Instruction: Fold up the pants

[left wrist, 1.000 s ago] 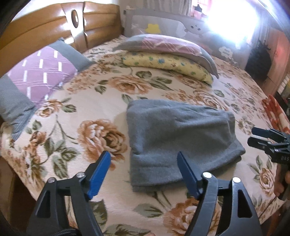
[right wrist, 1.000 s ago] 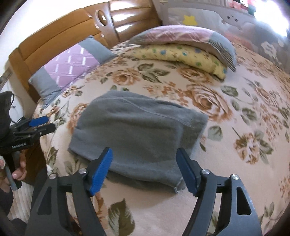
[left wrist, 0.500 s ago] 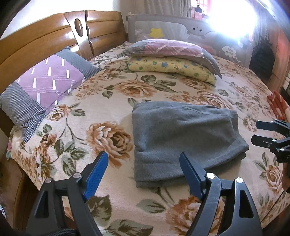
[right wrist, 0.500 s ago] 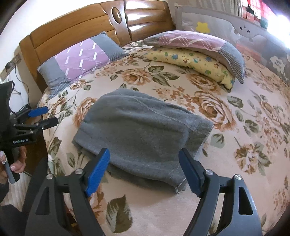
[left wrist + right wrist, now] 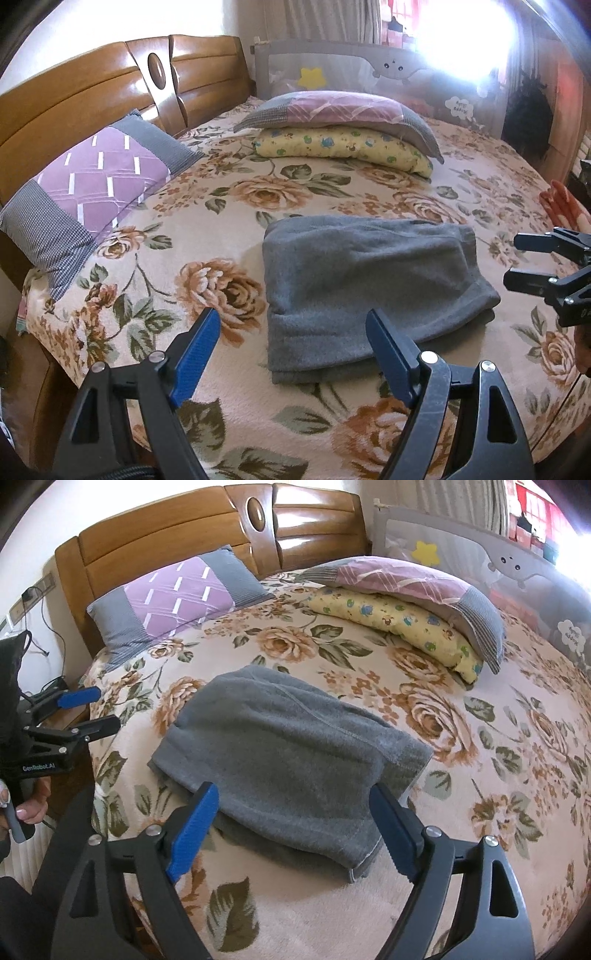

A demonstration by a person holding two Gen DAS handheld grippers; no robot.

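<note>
While the folded pants [image 5: 288, 760] lie mid-frame, both the left gripper [image 5: 291, 350] and the right gripper [image 5: 295, 827] hang wide and empty, the right's jaws opening; lift straight clear without snagging cloth.

Black gripper [image 5: 293, 827] frames, blue pads [image 5: 192, 834], silver screws [image 5: 432, 831].

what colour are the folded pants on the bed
Plain grey, with no pattern. The pants show best in the right wrist view, lying folded on the floral bedspread.

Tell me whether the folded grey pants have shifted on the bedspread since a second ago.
No. The grey pants lie by the same big rose on the bedspread; only the camera's view changed.
</note>
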